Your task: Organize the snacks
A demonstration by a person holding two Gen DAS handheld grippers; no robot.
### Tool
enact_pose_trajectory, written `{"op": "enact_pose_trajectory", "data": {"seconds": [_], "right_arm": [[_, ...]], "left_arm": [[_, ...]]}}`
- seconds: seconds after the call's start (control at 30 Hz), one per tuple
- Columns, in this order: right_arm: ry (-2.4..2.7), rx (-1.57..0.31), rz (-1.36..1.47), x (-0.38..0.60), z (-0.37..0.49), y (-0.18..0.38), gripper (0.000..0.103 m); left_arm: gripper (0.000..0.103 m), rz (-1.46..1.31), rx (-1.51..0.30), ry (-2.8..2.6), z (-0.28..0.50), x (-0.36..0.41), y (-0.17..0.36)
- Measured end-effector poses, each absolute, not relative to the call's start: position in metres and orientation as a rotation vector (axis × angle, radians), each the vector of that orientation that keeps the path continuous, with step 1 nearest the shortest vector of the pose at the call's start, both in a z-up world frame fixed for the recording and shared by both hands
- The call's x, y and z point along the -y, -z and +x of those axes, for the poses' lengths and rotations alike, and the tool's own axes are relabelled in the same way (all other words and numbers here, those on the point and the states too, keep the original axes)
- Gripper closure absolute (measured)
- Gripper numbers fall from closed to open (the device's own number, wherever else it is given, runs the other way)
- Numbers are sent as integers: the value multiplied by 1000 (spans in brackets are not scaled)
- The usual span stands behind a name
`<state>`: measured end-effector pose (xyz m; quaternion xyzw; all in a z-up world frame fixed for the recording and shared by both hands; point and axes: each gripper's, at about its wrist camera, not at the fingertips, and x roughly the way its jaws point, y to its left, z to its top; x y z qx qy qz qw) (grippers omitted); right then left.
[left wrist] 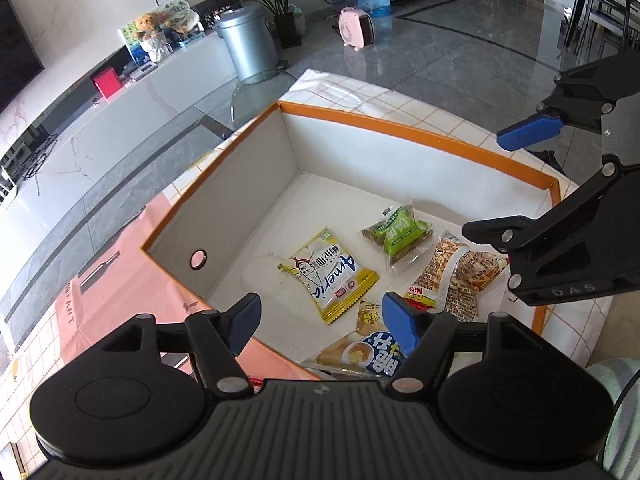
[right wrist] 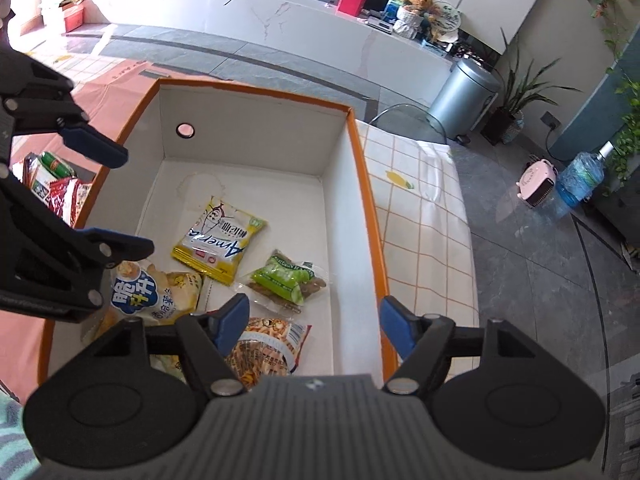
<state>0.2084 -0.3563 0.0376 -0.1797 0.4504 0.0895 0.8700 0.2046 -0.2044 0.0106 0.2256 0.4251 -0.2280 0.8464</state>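
Both tools released and empty: left tool [left wrist: 320,326] and right tool [right wrist: 314,328] hang over the orange-rimmed white cardboard box [right wrist: 366,184]. Yellow foil packet [right wrist: 220,240], green-labelled clear packet [right wrist: 286,280] and two more lie on its floor. Drop step looks done; next, probably fetch the loose packets [right wrist: 56,188] left of the box.

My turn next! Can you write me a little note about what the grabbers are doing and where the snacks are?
Left gripper: open, empty, above the box.
Right gripper: open, empty, above the box.
In the orange-rimmed box: yellow packet, green packet, blue-and-white chip bag, orange noodle packet.
Done: four snacks lie inside.
Left: more snacks wait on the table outside the box's wall, beside the left gripper. Those probably go in next.
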Motion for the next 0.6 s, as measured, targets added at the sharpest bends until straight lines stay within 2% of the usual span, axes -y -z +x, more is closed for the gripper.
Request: {"op": "enact_pose_trajectory", "data": {"seconds": [0.2, 0.33, 0.47, 0.6], "right_arm": [[-152, -892, -291, 359, 181, -58, 28], [-129, -853, -207, 355, 161, -69, 20], [-100, -804, -149, 348, 139, -74, 19], [-70, -747, -95, 336, 114, -76, 10]], "left_arm": [[21, 449, -855, 437, 180, 188, -26], [21, 413, -830, 391, 164, 172, -35], [21, 376, -789, 361, 147, 155, -46], [21, 350, -740, 330, 126, 139, -56]]}}
